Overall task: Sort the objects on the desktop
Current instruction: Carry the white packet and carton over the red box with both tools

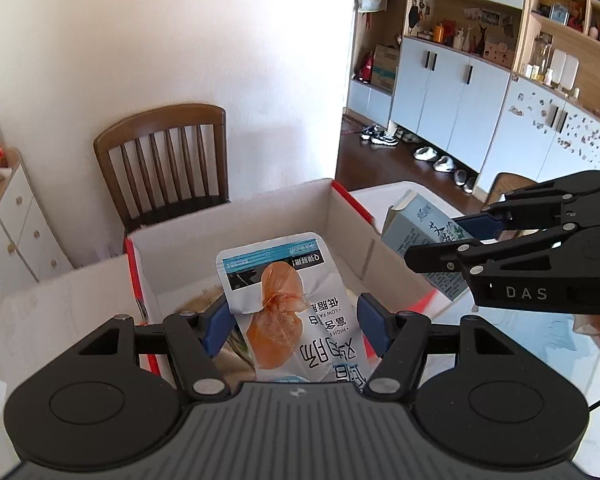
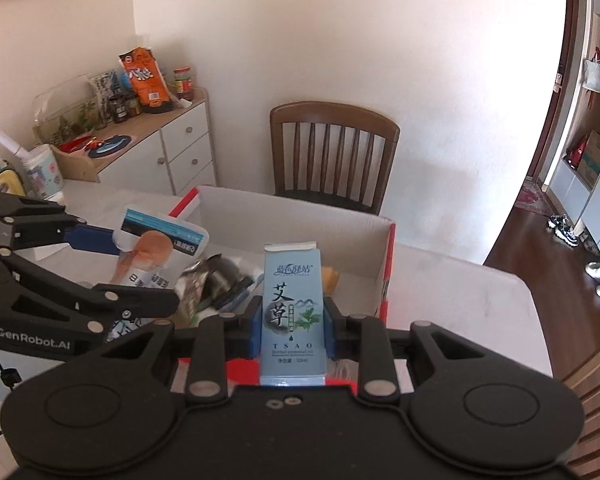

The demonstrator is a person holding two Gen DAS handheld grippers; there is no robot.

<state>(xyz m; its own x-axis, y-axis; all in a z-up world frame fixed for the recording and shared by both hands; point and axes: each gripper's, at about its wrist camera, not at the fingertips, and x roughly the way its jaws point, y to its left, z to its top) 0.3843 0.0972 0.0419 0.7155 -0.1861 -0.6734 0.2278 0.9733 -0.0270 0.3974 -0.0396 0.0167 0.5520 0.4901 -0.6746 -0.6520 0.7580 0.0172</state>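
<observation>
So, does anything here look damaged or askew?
The snack pouch in the left tool is crumpled across its middle, and the blue carton in the right tool has its top flap open. Nothing spilled.

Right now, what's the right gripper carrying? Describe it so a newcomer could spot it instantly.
Find the open white cardboard box with red edges on the table in front of the wooden chair. Held over its near edge, the right gripper is shut on a small upright pale-blue carton. Unlike the white snack pouch with the orange picture in the left gripper, it is rigid, with ink-style Chinese characters, a green leaf and "TSAO".
</observation>
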